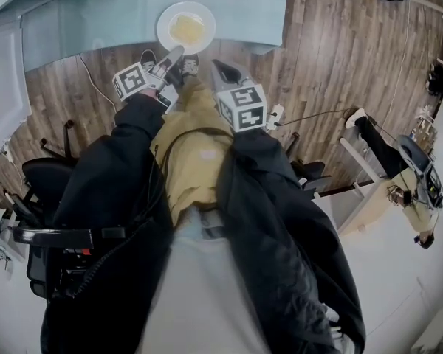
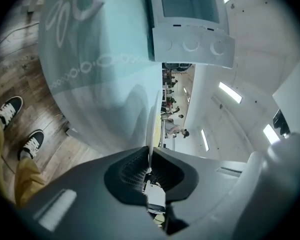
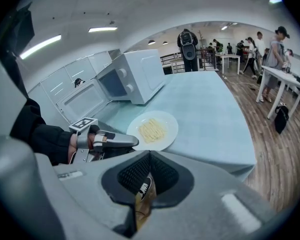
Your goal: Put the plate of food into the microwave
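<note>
**Far left.** The microwave stands on the table (covered with a pale blue-green cloth), with its door swung open. In the left gripper view the open cavity shows above a row of three knobs.

**Left of centre.** The left gripper reaches across the near table edge. Its jaws are pressed together on the near rim of the plate. In the left gripper view the rim appears edge-on as a thin white line running straight between the ribbed pads.

**Centre.** The plate is white and round. It sits at the front of the table, outside the microwave and apart from it. A small heap of pale yellow food lies in its middle. Whether the plate is lifted clear of the cloth cannot be told.

**Right of centre.** The right gripper is held just beside the left one, short of the table edge and tipped downward over the wood floor. Its jaws meet at the tips and grip nothing. Through the opening behind the tips, a shoe and a yellow trouser leg are visible. The marker cube faces the head camera.

**Far right.** In the right gripper view, a person stands among white tables in the background.
</note>
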